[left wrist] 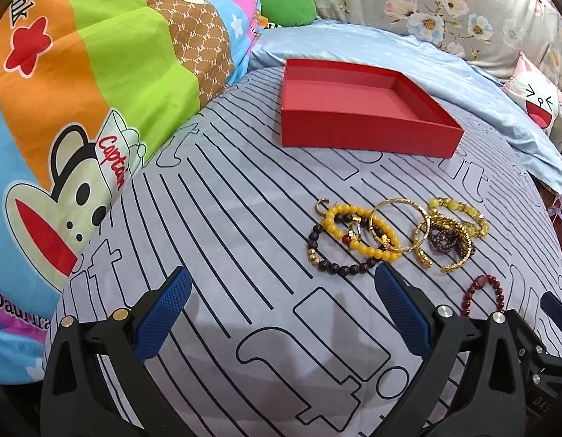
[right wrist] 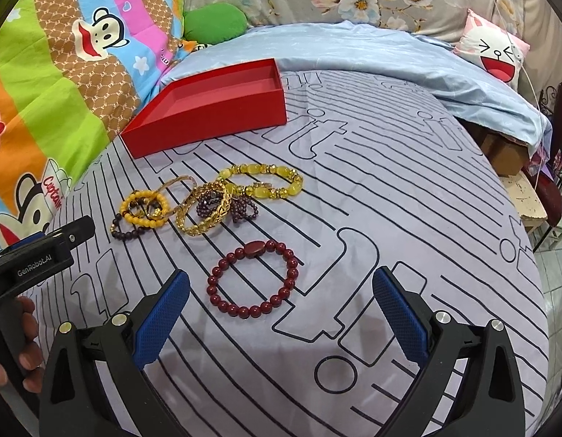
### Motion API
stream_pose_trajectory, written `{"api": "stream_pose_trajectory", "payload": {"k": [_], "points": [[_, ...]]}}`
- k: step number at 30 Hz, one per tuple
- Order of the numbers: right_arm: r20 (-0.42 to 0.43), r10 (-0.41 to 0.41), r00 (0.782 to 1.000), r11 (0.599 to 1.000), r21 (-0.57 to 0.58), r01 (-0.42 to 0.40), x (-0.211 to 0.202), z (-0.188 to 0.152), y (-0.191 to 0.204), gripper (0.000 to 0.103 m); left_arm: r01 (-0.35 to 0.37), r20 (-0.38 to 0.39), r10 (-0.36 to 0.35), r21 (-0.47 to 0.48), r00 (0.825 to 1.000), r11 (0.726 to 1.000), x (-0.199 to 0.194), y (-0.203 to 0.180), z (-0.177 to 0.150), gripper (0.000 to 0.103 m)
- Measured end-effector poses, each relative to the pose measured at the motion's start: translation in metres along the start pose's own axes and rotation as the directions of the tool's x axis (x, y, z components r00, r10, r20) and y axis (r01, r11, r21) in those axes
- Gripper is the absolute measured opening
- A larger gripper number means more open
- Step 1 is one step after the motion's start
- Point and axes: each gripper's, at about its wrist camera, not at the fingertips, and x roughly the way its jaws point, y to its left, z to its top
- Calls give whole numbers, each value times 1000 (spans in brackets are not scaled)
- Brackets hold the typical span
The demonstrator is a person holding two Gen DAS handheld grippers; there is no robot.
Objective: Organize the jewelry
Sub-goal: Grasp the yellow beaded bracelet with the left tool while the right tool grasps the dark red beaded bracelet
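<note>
An empty red box [left wrist: 368,109] [right wrist: 208,109] sits on the grey striped bedsheet [left wrist: 244,218]. In front of it lies a pile of bracelets [left wrist: 397,235] [right wrist: 204,200]: yellow bead ones, a dark bead one, gold bangles. A dark red bead bracelet [right wrist: 253,280] [left wrist: 483,293] lies apart, nearer me. My left gripper [left wrist: 281,291] is open and empty, its right fingertip just short of the pile. My right gripper [right wrist: 281,291] is open and empty, with the red bracelet just ahead of its fingers.
A colourful cartoon quilt [left wrist: 80,91] is heaped on the left. A light blue blanket [right wrist: 390,58] and a pink cartoon pillow [right wrist: 495,54] lie behind. The bed's edge drops off at the right, with furniture [right wrist: 525,196] beside it.
</note>
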Motion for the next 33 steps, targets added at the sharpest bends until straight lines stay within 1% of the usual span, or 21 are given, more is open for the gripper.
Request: {"api": "stream_pose_trajectory", "payload": {"k": [3, 5, 7, 8, 10, 11, 14, 15, 17, 19, 21, 22, 24, 28, 30, 31, 33], "points": [[-8, 0, 1000, 1000, 5, 0, 5, 1, -2, 96, 6, -10, -6, -3, 1000, 1000, 3, 2, -2, 96], [-9, -10, 1000, 1000, 5, 10, 8, 4, -4, 94, 5, -16, -5, 0, 1000, 1000, 5, 3, -3, 96], [-15, -11, 1000, 1000, 6, 11, 11, 6, -5, 84, 4, -27, -4, 1, 1000, 1000, 7, 3, -5, 96], [-19, -10, 1000, 1000, 9, 10, 13, 7, -6, 82, 5, -32, -5, 2, 999, 1000, 9, 3, -6, 96], [-30, -9, 1000, 1000, 11, 9, 18, 9, -6, 72, 9, -40, -9, 5, 999, 1000, 11, 3, -7, 96], [-34, -8, 999, 1000, 8, 8, 20, 9, -6, 70, 10, -39, -10, 8, 999, 1000, 11, 2, -8, 96], [-62, 2, 998, 1000, -8, -2, 27, 7, -2, 58, 14, -32, -13, 18, 999, 1000, 10, 0, -7, 96], [-67, 4, 998, 1000, -11, -5, 29, 6, -1, 52, 16, -29, -16, 20, 999, 1000, 11, -1, -7, 96], [-60, -4, 998, 1000, -24, 3, 29, 4, 1, 49, 21, -27, -21, 19, 999, 1000, 12, -1, -5, 96], [-55, -4, 998, 1000, -26, 2, 29, 4, 1, 42, 27, -24, -27, 7, 999, 1000, 14, 1, -2, 96], [-53, -4, 999, 1000, -16, 3, 29, 5, -2, 27, 40, -25, -40, 1, 999, 999, 18, 2, 2, 96], [-53, 2, 999, 1000, -10, -2, 29, 6, -3, 17, 41, -24, -41, 0, 999, 999, 19, 1, 4, 96], [-58, 15, 998, 1000, 4, -15, 30, 7, -6, 8, 43, -13, -43, 3, 999, 999, 22, 0, 9, 96], [-56, 28, 998, 1000, 11, -27, 30, 8, -6, 8, 41, 4, -41, -1, 999, 999, 30, 2, 21, 95], [-54, 34, 998, 999, 13, -34, 29, 9, -5, 8, 39, 6, -39, -9, 999, 999, 35, 4, 27, 93], [-53, 37, 998, 999, 12, -36, 29, 9, -4, 8, 44, 5, -44, -12, 999, 999, 38, 5, 30, 89], [-50, 40, 998, 999, 10, -40, 29, 10, -3, 8, 58, -10, -58, -18, 998, 998, 47, 5, 35, 85]]}}
